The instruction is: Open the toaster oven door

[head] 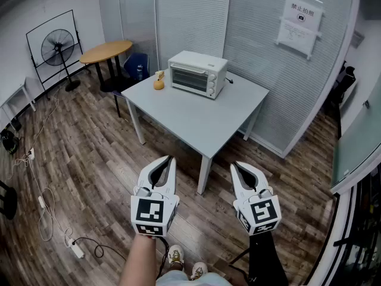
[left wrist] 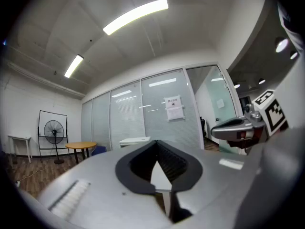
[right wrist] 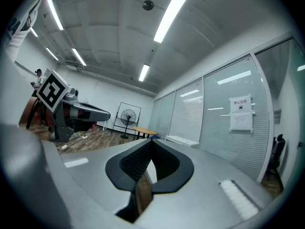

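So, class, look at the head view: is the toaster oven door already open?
No, the toaster oven on the table has its door upright and shut, with no gap showing.

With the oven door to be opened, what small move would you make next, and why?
Probably step toward the table and carry the right tool toward the toaster oven, opening its jaws on the way. It and the left tool hang short of the table's near corner, jaws together, and the door is closed.
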A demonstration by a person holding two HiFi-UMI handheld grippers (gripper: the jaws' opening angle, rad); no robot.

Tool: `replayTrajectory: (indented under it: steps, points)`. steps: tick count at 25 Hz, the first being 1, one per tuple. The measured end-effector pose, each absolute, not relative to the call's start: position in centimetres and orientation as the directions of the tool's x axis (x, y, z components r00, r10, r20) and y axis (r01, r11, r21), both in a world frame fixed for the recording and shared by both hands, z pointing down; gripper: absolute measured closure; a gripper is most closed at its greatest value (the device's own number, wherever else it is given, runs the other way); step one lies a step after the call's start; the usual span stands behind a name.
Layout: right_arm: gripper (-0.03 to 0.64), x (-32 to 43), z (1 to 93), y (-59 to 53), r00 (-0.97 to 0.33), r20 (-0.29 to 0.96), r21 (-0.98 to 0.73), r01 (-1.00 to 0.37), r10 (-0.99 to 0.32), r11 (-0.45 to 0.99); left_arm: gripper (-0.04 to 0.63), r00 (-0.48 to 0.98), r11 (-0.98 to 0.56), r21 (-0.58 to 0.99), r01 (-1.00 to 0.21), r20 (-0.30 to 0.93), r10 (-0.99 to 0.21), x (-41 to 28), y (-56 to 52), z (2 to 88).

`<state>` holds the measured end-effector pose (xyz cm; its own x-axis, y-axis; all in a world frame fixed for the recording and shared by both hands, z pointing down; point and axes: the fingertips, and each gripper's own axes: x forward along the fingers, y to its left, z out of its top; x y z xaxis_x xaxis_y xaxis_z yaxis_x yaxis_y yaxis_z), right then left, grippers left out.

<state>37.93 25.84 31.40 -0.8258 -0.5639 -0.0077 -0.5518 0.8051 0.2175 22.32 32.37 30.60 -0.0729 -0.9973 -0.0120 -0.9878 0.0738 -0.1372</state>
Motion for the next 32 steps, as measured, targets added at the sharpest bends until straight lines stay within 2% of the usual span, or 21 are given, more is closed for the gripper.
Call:
replayTrajectory:
  steps: [5, 9, 14, 20, 32]
  points:
    - [0.614, 38.7, 32.3, 27.4, -0.821, 0.003, 0.210, -0.557, -0.570, 0.803, 0.538, -0.085, 0.088, -0.154, -0.984, -0.022, -0.996, 22.9, 34.3, 30.5]
    - [0.614, 38.3, 30.6, 28.6, -0.802, -0.033, 0.181, -0.592, -0.597, 0.785, 0.538, -0.032, 0.036, -0.124, -0.992, -0.034, -0.999, 23.0, 36.1, 30.3]
    - [0.614, 36.2, 29.6, 30.1, -0.785, -0.071, 0.166, -0.618, -0.616, 0.768, 0.538, 0.015, -0.012, -0.123, -0.992, -0.022, -1.000, 21.0, 37.4, 30.8]
    - [0.614, 34.0, 30.7, 31.4, -0.781, -0.068, 0.158, -0.622, -0.620, 0.767, 0.538, 0.005, -0.001, -0.129, -0.992, -0.026, -1.000, 18.0, 38.4, 30.8]
    - [0.614, 30.4, 30.9, 24.3, -0.775, -0.095, 0.129, -0.632, -0.625, 0.764, 0.538, -0.049, 0.053, -0.119, -0.992, -0.039, -0.998, 13.6, 32.5, 31.7]
